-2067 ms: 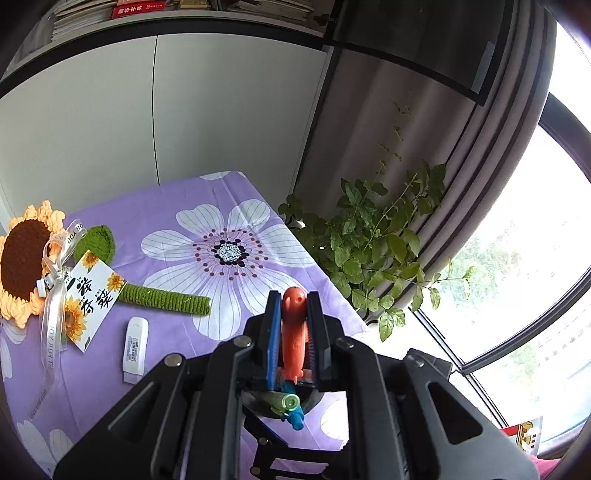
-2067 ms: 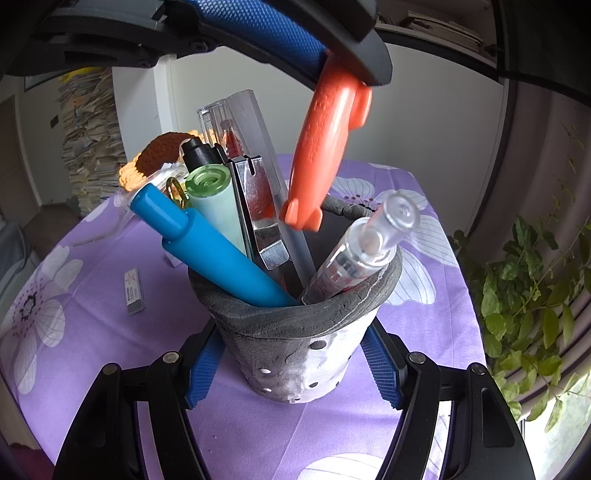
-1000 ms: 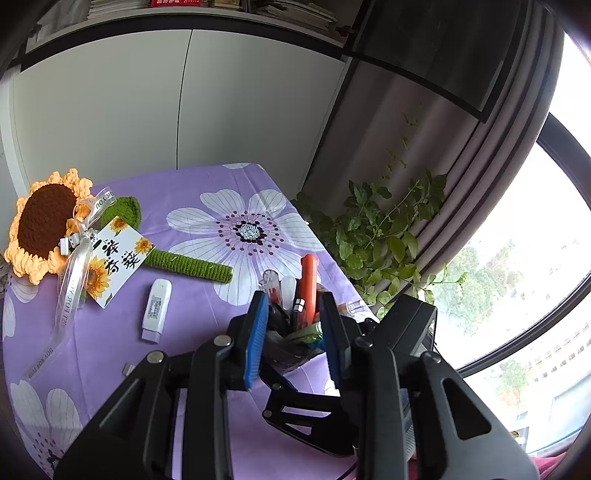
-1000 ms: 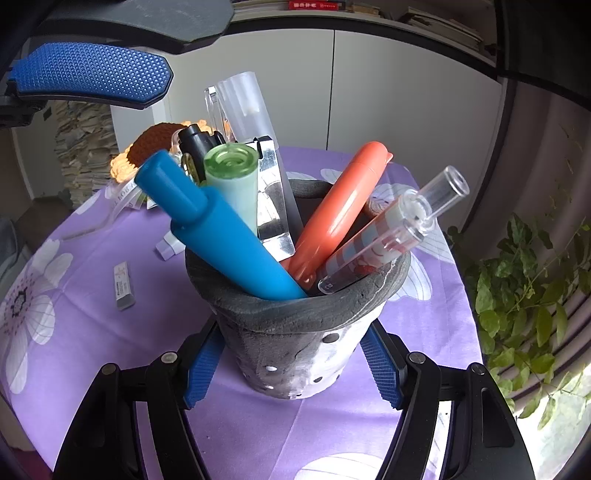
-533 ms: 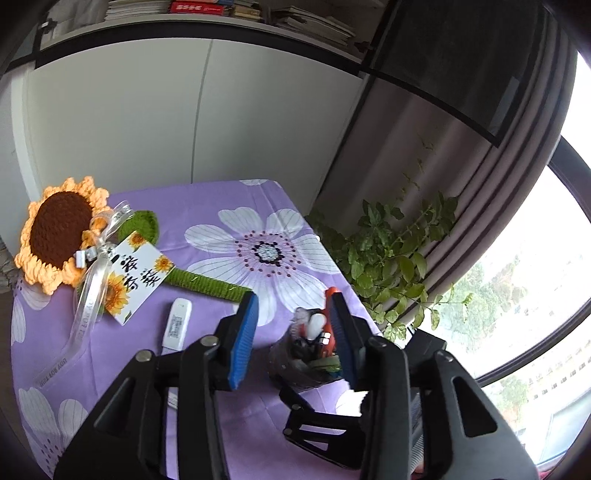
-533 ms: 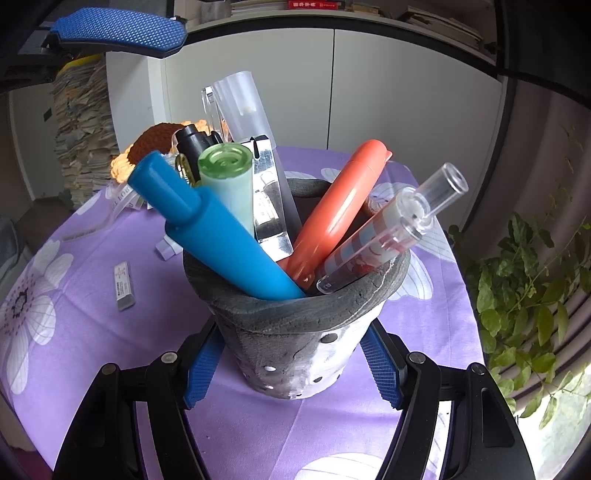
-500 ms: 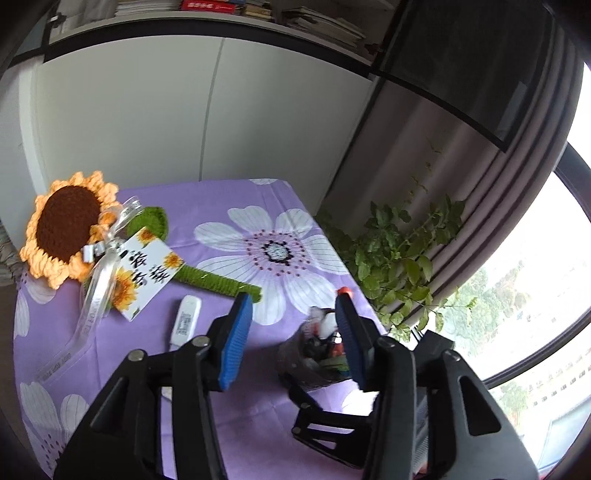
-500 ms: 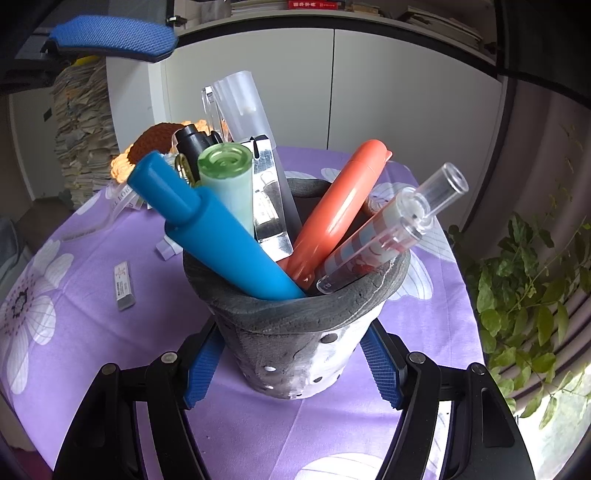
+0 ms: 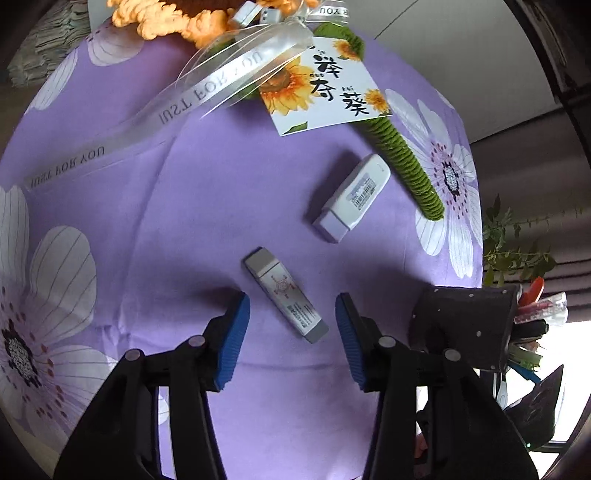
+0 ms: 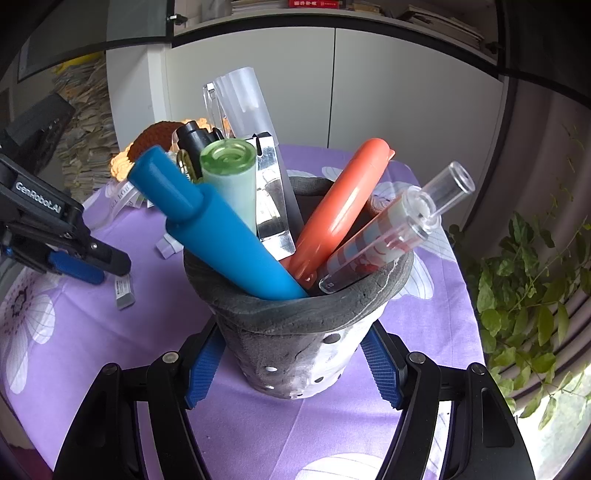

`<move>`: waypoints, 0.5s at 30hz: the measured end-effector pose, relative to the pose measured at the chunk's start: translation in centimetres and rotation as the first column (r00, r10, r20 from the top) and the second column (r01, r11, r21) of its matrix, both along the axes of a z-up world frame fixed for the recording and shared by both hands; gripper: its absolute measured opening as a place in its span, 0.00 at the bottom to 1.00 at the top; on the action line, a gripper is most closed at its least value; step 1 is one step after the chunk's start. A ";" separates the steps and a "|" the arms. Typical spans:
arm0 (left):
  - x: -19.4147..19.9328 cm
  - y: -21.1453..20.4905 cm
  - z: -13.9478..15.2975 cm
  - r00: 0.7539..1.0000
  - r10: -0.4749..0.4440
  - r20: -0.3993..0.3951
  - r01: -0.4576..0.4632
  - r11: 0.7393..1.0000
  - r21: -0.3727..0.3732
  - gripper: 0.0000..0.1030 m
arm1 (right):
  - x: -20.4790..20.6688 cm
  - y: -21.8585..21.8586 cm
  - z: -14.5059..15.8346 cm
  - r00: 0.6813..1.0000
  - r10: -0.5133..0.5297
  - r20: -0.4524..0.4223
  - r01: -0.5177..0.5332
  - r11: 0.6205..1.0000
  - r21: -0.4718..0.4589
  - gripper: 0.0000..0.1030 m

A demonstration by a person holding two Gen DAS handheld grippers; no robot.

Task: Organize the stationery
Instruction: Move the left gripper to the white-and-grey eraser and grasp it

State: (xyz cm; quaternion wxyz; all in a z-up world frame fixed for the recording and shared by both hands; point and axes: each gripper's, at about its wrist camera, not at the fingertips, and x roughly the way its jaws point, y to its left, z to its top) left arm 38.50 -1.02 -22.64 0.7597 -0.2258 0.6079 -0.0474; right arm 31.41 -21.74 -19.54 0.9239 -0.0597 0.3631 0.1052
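My left gripper (image 9: 291, 325) is open and hangs just above a grey-and-white eraser (image 9: 286, 299) lying on the purple floral cloth, the eraser between its blue pads. A larger white eraser (image 9: 352, 199) lies farther off. My right gripper (image 10: 293, 363) is shut on a grey pen holder (image 10: 299, 332), which also shows in the left wrist view (image 9: 463, 328). The holder carries an orange pen (image 10: 340, 214), a blue marker (image 10: 218, 229), a green-capped tube (image 10: 232, 181), a clear pen (image 10: 391, 236) and a metal clip. The left gripper shows in the right wrist view (image 10: 85, 266) over the small eraser (image 10: 123, 291).
A crochet sunflower (image 9: 177, 18) with green stem (image 9: 406, 162), ribbon (image 9: 177, 103) and card (image 9: 325, 92) lies at the far side. A leafy plant (image 10: 535, 280) stands beyond the table's right edge. Cupboards and paper stacks (image 10: 85, 122) are behind.
My left gripper let go of the orange pen into the holder, rose, then swung left and down over the small eraser. My right gripper kept hold of the holder.
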 end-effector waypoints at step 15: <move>0.6 -2.8 1.3 0.995 -0.066 0.073 0.047 0.969 0.242 0.10 | -0.3 -0.2 0.2 1.000 0.004 0.014 -0.004 1.000 0.018 0.70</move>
